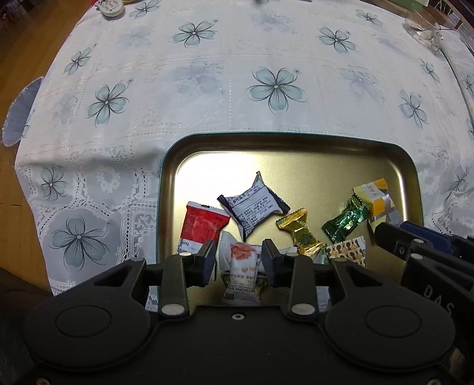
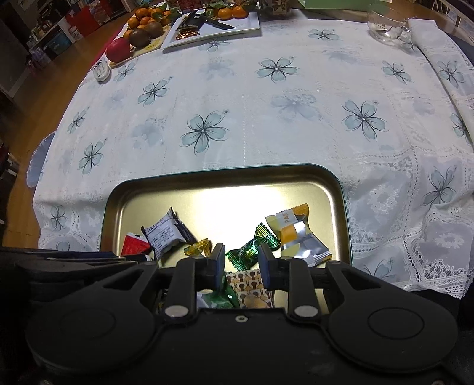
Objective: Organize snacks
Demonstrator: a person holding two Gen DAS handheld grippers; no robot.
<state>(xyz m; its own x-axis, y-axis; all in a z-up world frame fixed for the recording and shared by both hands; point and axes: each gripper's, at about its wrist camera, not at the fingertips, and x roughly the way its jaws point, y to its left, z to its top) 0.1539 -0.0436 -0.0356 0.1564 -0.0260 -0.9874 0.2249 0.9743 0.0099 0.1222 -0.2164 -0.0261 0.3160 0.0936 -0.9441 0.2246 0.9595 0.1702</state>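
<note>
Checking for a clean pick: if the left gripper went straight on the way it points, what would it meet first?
Most likely the white and orange snack packet lying between the left gripper fingers, above the tin tray; depth is uncertain.

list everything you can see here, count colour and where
tray: one, gold inside, on the tablecloth
tablecloth: one, white with blue-grey flowers, over a wooden table
wrapped snacks: about eight in the tray, among them a red packet, a white and dark packet, a gold candy, a green candy, a yellow and silver packet, a patterned brown packet
fruit: oranges, brown fruit and a red one, far left
white plate: one, far edge
glass dish: one, clear, far right
left gripper: black, jaws astride a white and orange packet
right gripper: black, over the tray
</note>
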